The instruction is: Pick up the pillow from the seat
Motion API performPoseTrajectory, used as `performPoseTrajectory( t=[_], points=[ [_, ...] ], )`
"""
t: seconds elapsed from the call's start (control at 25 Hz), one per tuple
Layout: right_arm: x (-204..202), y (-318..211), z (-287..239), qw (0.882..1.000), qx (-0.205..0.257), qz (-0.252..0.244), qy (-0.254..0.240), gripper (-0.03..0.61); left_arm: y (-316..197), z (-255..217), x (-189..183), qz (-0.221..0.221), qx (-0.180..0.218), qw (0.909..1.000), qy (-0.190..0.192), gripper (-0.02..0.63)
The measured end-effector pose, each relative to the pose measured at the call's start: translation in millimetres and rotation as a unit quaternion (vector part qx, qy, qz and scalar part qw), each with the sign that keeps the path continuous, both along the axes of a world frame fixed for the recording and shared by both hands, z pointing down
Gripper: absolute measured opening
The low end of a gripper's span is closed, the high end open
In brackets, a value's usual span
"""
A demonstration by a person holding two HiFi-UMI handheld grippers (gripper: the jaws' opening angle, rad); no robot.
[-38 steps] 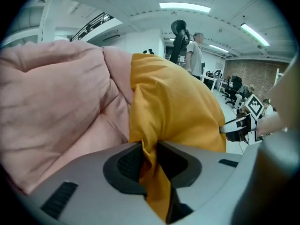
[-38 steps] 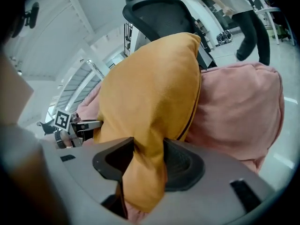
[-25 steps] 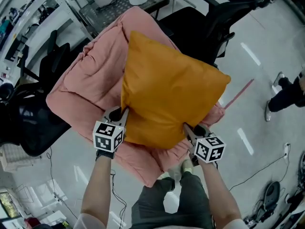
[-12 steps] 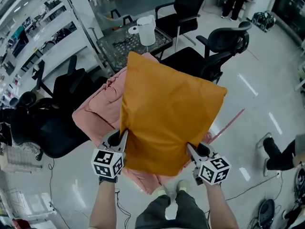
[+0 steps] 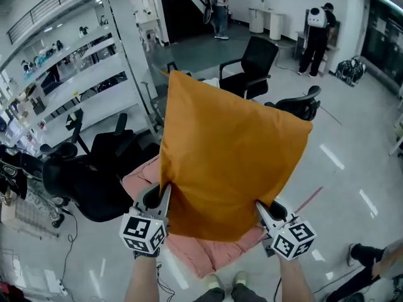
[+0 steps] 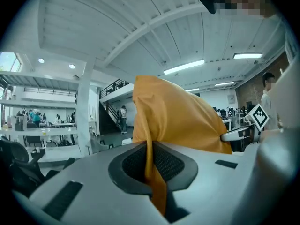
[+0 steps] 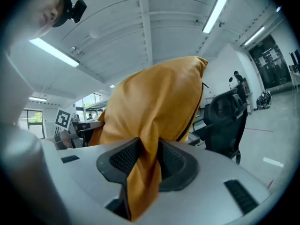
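An orange pillow (image 5: 228, 153) hangs upright in the air in the head view, held by its two lower corners. My left gripper (image 5: 165, 197) is shut on the lower left corner; the thin orange fabric (image 6: 151, 172) is pinched between its dark pads. My right gripper (image 5: 259, 210) is shut on the lower right corner, a thicker fold of pillow (image 7: 143, 172) bunched between its pads. Below and behind the pillow lies the seat with a pink cushion (image 5: 208, 251), mostly hidden by the pillow.
Black office chairs stand around: one at the left (image 5: 94, 181), two behind the pillow (image 5: 255, 65) (image 5: 296, 106). White shelving (image 5: 75, 80) runs along the left. People stand at the far back (image 5: 318, 36). A shoe (image 5: 362, 253) shows on the grey floor at lower right.
Both grippers have lifted the pillow up off the pink seat, and the head view has tilted up so the room's back is in sight. The grips are unchanged.
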State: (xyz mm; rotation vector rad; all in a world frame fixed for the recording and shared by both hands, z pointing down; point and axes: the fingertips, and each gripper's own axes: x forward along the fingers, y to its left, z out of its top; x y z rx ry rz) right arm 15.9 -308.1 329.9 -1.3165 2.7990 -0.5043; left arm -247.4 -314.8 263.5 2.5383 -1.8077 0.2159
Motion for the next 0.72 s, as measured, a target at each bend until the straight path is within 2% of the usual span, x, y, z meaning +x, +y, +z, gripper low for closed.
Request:
performPoseTrajectory(
  t=[0.4, 0.72],
  points=[
    [20.8, 12.3, -114.2, 0.995, 0.097, -0.01, -0.002, 0.13, 35.6, -103.3, 17.9, -0.015, 0.089, 0.9958, 0.016, 0.032],
    [5.0, 27.3, -177.6, 0.987, 0.163, -0.012, -0.005, 0.129, 63.0, -169.9, 4.2, -0.025, 0.157, 0.9872, 0.014, 0.031]
  ],
)
